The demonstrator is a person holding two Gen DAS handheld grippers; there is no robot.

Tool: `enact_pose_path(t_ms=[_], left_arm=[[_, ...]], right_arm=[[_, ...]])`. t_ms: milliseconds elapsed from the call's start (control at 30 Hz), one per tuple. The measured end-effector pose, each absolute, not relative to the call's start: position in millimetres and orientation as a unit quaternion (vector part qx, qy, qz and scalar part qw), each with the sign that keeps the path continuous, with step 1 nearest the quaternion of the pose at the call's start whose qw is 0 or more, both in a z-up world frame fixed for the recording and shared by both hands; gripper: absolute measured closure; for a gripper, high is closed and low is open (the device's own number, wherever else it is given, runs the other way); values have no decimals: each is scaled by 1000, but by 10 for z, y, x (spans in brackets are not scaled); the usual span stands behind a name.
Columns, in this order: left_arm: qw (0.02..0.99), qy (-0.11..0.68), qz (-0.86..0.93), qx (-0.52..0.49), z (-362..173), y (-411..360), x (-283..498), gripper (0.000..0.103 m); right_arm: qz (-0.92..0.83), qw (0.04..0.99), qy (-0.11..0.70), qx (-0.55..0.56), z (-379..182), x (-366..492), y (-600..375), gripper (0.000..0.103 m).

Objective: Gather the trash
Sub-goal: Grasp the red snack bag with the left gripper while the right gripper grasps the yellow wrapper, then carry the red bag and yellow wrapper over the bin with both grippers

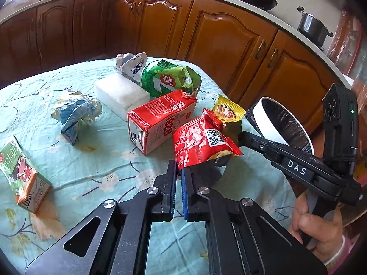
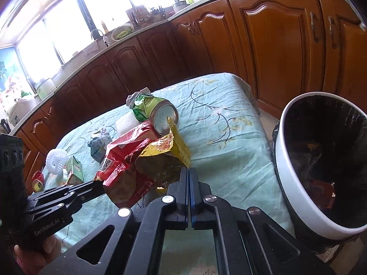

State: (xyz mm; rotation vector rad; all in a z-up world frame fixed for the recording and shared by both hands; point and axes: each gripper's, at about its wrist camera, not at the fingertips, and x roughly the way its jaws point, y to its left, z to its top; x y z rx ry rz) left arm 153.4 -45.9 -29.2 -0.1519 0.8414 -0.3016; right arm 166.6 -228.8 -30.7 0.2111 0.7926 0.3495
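My left gripper is shut on a red snack wrapper and holds it above the table; the wrapper also shows in the right wrist view. My right gripper is shut on a yellow foil wrapper, which also shows in the left wrist view. The white trash bin with a black liner stands beside the table, right of both grippers. On the table lie a red carton, a green can, a foam block, crumpled paper and a small green-orange carton.
The table has a light green floral cloth. Brown kitchen cabinets run behind it, with a pot on the counter. A white foam net and a small red can lie at the table's far left.
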Motion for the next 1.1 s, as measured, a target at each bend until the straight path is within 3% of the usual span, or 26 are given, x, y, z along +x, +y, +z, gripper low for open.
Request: enact_pose_path(t_ms=[1100], left_arm=[[908, 349, -228, -32, 340, -1390, 1324, 102]], right_arm=[[70, 931, 312, 178, 66, 940, -3749, 103]])
